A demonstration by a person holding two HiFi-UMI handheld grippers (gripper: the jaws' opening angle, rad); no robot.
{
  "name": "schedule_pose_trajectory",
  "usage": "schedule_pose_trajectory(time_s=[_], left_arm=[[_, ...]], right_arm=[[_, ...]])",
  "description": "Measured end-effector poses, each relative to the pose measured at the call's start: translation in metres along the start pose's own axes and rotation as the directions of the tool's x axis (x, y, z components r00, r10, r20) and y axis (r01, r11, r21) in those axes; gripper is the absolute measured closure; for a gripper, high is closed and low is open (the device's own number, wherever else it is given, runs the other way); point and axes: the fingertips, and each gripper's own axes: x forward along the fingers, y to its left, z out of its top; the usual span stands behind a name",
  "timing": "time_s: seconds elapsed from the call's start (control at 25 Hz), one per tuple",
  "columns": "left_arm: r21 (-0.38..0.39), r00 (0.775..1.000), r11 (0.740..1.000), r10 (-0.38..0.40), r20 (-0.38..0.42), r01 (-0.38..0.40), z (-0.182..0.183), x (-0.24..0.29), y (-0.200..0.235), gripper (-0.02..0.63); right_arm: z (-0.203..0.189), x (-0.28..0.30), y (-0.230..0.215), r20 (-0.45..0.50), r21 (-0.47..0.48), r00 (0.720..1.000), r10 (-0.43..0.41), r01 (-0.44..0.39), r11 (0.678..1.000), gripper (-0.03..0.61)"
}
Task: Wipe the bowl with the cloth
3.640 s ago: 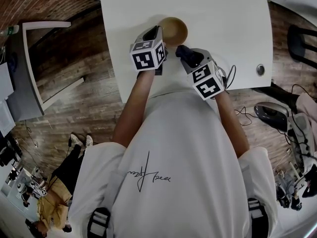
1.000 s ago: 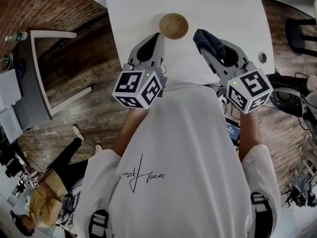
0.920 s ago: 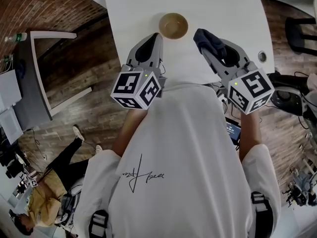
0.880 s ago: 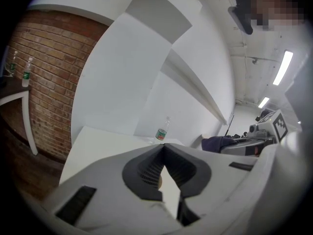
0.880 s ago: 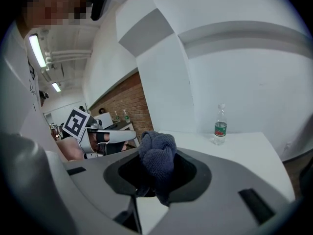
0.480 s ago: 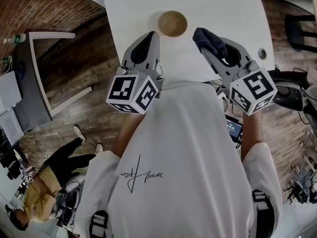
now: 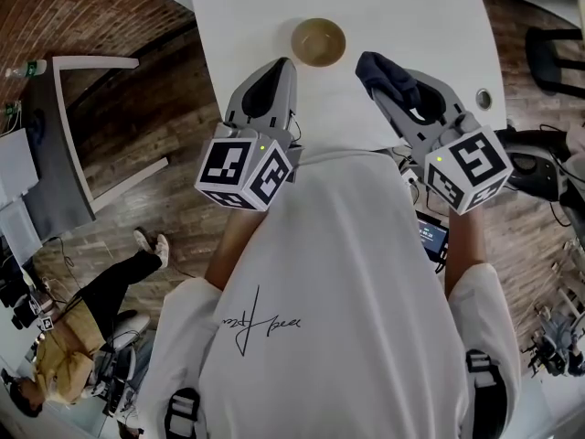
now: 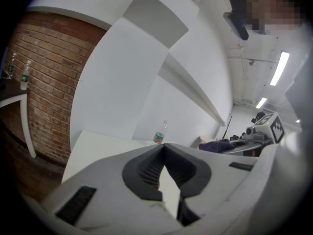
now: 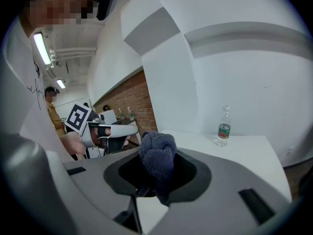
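The left hand-held gripper (image 7: 283, 64) has its jaws pressed together on nothing, near the wooden bowl (image 7: 318, 41) on the white counter (image 7: 402, 12). The right hand-held gripper (image 7: 378, 82) clamps a bunched dark blue cloth (image 9: 157, 155).

plastic bottle (image 9: 223, 126) upright on white tbl (image 7: 420, 7), brick wall (image 8: 44, 82) nearby, person in yellow (image 7: 64, 362) btm-left

Lower end of the cloth (image 9: 157, 156) hides inside the right claw (image 9: 155, 173).

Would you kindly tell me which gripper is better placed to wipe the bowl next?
Right. The right gripper is shut on the cloth, close to the bowl. The left gripper is shut and empty, so it could probably only steady the bowl.
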Motion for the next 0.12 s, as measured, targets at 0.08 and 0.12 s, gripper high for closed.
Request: schedule_pose_trajectory(time_s=[0.08,0.12], left_arm=[[0.001,1.000,1.000,-0.002,-0.003,0.002,0.0000,-0.0006,0.0021,0.623],[0.002,1.000,1.000,-0.003,-0.003,0.003,0.0001,-0.0009,0.0034,0.623]], right_arm=[[0.0013,0.0021,0.0018,0.000,-0.002,1.000,0.000,0.000,1.000,0.459],[0.0020,0.0033,0.0028,-0.001,-0.004,1.000,0.000,0.000,1.000,0.459]])
